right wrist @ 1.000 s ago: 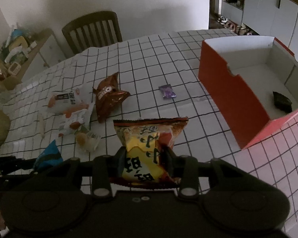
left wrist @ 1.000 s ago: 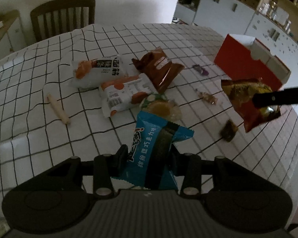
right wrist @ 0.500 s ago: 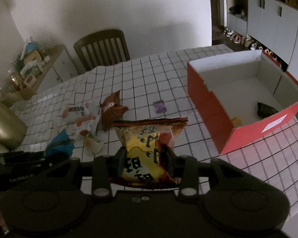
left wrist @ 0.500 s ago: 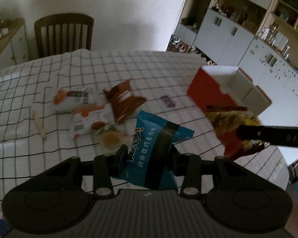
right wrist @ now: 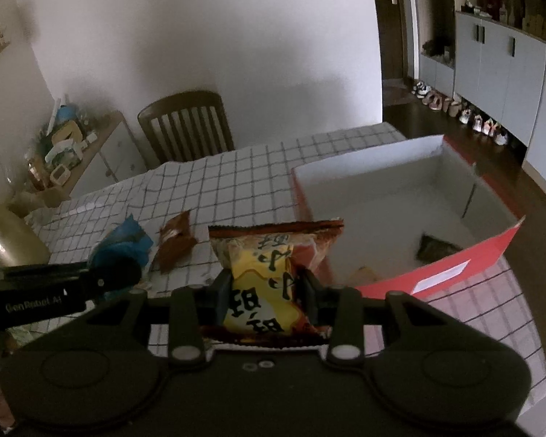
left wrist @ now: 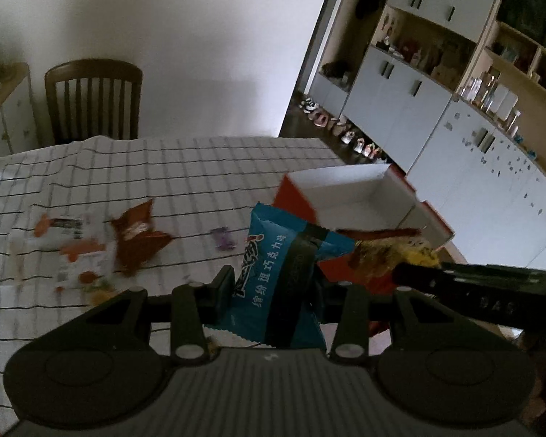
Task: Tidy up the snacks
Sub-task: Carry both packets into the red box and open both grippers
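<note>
From the left wrist view, the left tongs [left wrist: 273, 286] were pinching the blue snack packet [left wrist: 278, 284], which stood upright between the jaws with its long axis pointing up and away. The red box [left wrist: 349, 200] lay ahead and a little to the right of the packet, its open white interior facing up and its near red wall partly hidden behind the packet's top edge. The right tongs [left wrist: 400, 273] entered from the right of the box's near wall, carrying the yellow-and-red chip bag [left wrist: 389, 251], and stood between the left tongs and the box's right end. Left of the box, on the checked counter [left wrist: 185, 167], lay the brown packet [left wrist: 136, 235], a small purple sweet [left wrist: 222, 237] and blurred white-and-orange packets [left wrist: 72, 251], all well apart from the box.

From the right wrist view, the right tongs [right wrist: 267, 291] were pressed onto the chip bag [right wrist: 269, 273], held upright. The box [right wrist: 400, 215] lay ahead and to the right, near, its near wall lower at this end. Inside it a dark packet [right wrist: 435, 249] rested by the near red wall, and most of the floor looked free. The left tongs [right wrist: 118, 273], with the blue packet [right wrist: 123, 244], were left of the box and farther from it. By my judgement the right hand was nearer and should drop first; the box rim and the neighbouring tongs were the edges to clear.
</note>
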### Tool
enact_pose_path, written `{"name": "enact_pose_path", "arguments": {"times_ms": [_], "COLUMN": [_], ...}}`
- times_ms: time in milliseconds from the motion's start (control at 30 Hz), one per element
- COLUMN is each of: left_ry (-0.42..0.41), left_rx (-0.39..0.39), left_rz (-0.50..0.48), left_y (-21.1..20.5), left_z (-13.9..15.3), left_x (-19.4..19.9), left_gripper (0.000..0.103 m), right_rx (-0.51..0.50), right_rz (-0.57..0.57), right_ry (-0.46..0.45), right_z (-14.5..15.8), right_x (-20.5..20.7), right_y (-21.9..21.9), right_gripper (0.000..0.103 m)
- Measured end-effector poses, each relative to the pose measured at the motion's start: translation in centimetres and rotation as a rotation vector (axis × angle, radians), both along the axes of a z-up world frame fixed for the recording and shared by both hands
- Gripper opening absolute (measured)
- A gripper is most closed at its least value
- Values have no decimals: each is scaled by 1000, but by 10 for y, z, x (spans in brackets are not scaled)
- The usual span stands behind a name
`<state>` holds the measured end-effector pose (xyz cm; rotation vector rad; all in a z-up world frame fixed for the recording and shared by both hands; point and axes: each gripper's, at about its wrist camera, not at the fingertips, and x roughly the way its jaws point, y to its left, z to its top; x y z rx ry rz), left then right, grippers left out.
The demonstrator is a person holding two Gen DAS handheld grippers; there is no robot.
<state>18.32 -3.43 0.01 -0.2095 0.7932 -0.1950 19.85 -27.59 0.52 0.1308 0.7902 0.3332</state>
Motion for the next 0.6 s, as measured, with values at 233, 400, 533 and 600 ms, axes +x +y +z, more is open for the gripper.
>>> {"name": "enact_pose_path", "arguments": {"times_ms": [233, 400, 533, 600], "left_ry": [-7, -1, 27, 38], "left_rx": [-17, -7, 5, 21], "left_rz": [0, 11, 14, 13], "left_y": [-63, -102, -128, -140], "left_z": [2, -3, -10, -13], "left_x": [24, 47, 71, 83], "left_gripper": [42, 42, 42, 42], "right_rx": [-4, -17, -27, -33], "right_rz": [3, -1, -19, -31], "right_ry": [-20, -39, -50, -53], "right_z": [2, 0, -4, -6], "right_x": [19, 37, 56, 67], "right_y": [-55, -89, -114, -127], "right_gripper": [38, 38, 38, 38]}}
